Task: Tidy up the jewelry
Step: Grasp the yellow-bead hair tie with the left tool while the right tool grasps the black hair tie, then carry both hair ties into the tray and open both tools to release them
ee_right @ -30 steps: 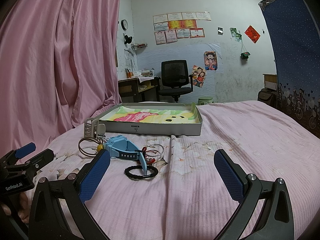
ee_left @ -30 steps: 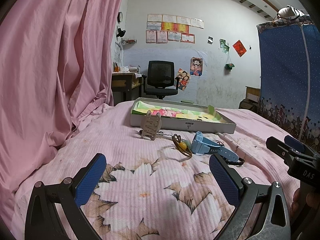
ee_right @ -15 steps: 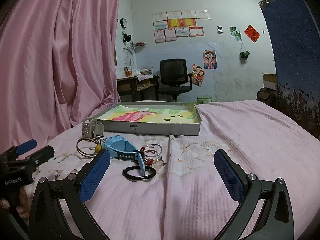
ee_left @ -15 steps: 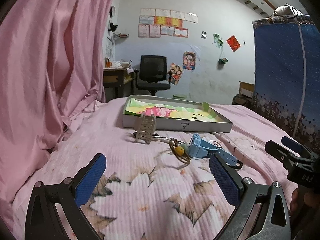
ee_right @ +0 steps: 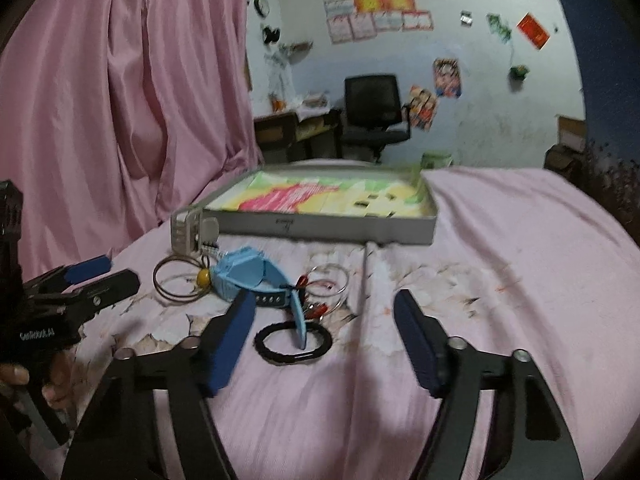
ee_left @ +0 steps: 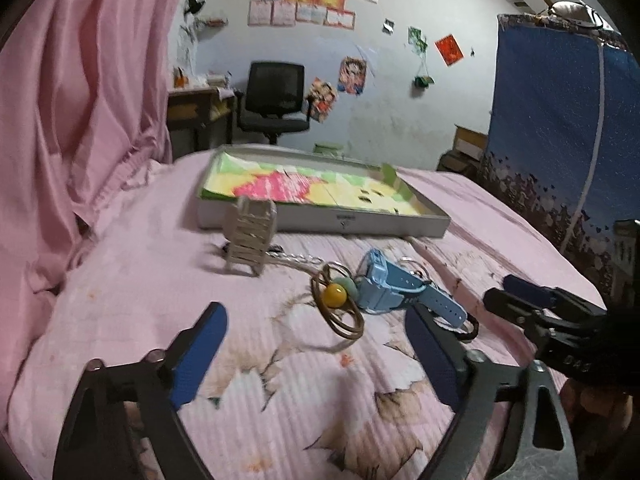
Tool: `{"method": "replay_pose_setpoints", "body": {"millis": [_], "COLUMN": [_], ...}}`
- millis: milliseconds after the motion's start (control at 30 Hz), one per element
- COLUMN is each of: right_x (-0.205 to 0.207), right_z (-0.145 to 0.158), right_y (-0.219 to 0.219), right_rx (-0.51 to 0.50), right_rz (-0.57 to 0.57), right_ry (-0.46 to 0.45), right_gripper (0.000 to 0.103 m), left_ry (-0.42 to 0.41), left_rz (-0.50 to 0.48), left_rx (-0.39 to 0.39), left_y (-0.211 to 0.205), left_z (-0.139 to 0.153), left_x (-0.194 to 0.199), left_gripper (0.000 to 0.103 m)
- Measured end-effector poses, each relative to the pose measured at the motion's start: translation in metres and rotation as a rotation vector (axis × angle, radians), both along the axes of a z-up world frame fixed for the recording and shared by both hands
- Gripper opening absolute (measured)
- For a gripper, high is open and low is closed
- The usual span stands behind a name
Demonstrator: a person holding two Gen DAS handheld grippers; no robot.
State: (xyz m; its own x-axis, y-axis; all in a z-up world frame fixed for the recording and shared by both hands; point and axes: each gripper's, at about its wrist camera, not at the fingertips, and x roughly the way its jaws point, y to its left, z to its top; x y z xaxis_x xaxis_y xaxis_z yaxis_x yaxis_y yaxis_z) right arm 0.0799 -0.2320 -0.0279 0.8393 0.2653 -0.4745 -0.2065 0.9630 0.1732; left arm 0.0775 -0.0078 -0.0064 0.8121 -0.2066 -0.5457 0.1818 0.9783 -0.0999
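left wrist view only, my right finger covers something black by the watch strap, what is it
Observer: A black hair tie, a closed ring lying flat on the bedspread. The end of the watch strap lies across it.
Operator: anything behind the watch i'm missing
Observer: A thin clear hoop with red beads. In the right wrist view it sits right of the strap.
Operator: right gripper holding anything
Observer: No. The right gripper is open and its pads touch nothing. Its jaws have just been closing.
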Motion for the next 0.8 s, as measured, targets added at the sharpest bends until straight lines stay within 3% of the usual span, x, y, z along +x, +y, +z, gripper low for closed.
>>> {"method": "replay_pose_setpoints", "body": {"millis": [200, 467, 667, 800], "right_x": [0.016, 0.026, 0.03, 0.031], "right_z": [-0.017, -0.034, -0.04, -0.043], "right_y": [0.007, 0.008, 0.007, 0.004], "right_rx": [-0.01, 0.004, 0.052, 0.081], "right_rz": [0.047, 0.052, 0.079, 0.075], "right_ry": [0.1, 0.212, 0.267, 0.302], "right_gripper": [0.039, 0.036, 0.023, 0.013], "left_ry": [0.073, 0.11, 0.127, 0.13], "left_rz": [-0.05, -0.086, -0.09, -0.089], "left_rx": [0.003, -0.005, -0.03, -0.023], "left_y": [-0.008, -0.012, -0.009, -0.01], "left_z": [-0.012, -0.019, -0.02, -0.02], "left_x": [0.017, 0.026, 0.028, 0.024], "left_gripper": [0.066, 0.039, 0.015, 0.006]}}
